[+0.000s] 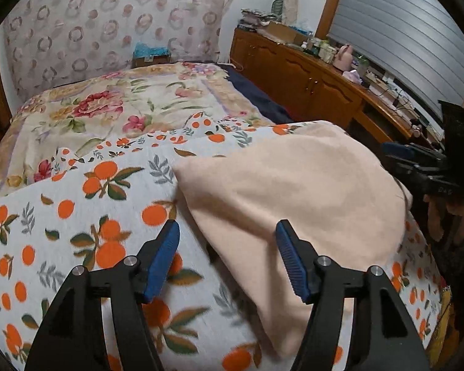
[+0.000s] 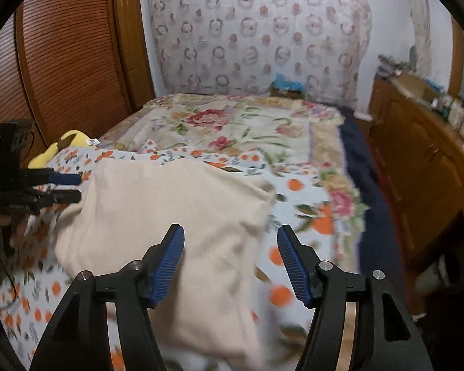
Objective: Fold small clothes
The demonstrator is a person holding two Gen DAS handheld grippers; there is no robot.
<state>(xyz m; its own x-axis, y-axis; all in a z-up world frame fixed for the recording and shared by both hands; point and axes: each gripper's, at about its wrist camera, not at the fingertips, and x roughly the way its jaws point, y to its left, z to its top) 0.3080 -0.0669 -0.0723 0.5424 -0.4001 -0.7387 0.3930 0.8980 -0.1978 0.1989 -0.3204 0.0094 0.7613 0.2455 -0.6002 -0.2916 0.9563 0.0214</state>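
Bed point(image 1: 77, 210): garment point(image 1: 294, 191) beneath spread fingers point(image 1: 165, 256).

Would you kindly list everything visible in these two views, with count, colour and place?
garment: one, peach, lying on the orange-print sheet, before both grippers.
orange-print sheet: one, white with oranges, near end of bed.
floral bedspread: one, cream with pink flowers, far half of bed.
yellow item: one, at the bed's left edge.
cabinet: one, brown wood, cluttered top, right of bed.
curtain: one, pale, ring-patterned, behind bed.
left gripper: black, blue jaws apart.
right gripper: black, blue jaws apart.
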